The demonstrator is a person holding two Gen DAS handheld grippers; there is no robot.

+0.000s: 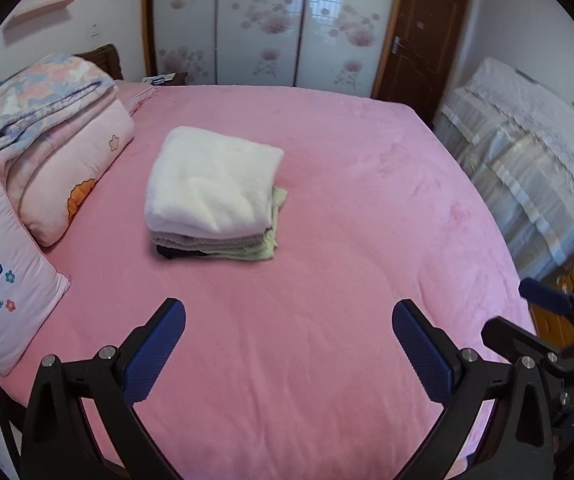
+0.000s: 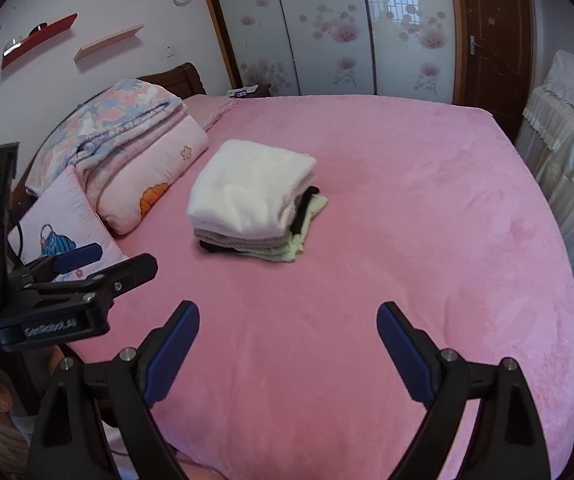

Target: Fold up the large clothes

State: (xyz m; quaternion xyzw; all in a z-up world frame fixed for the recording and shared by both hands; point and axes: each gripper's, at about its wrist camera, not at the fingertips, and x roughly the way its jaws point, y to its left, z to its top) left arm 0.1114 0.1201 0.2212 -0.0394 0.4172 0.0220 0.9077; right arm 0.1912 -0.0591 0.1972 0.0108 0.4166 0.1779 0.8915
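White-topped stack of folded clothes (image 1: 213, 196) on pink bed (image 1: 327, 280) — left tongs (image 1: 289, 344), right tongs (image 2: 287, 344) wide open, empty.

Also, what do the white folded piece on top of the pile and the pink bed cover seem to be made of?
White folded piece: probably fleece or plush, matte; its surface looks fuzzy and its folds are thick and rounded.
Pink bed cover: probably short-pile velvety or plush fabric, with a soft sheen; lighter and darker patches show where the nap lies differently. The exact fibre cannot be told.

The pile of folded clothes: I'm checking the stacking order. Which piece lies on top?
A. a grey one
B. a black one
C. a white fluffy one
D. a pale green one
C: the white fluffy piece crowns the pile, with grey, black and pale green layers beneath.
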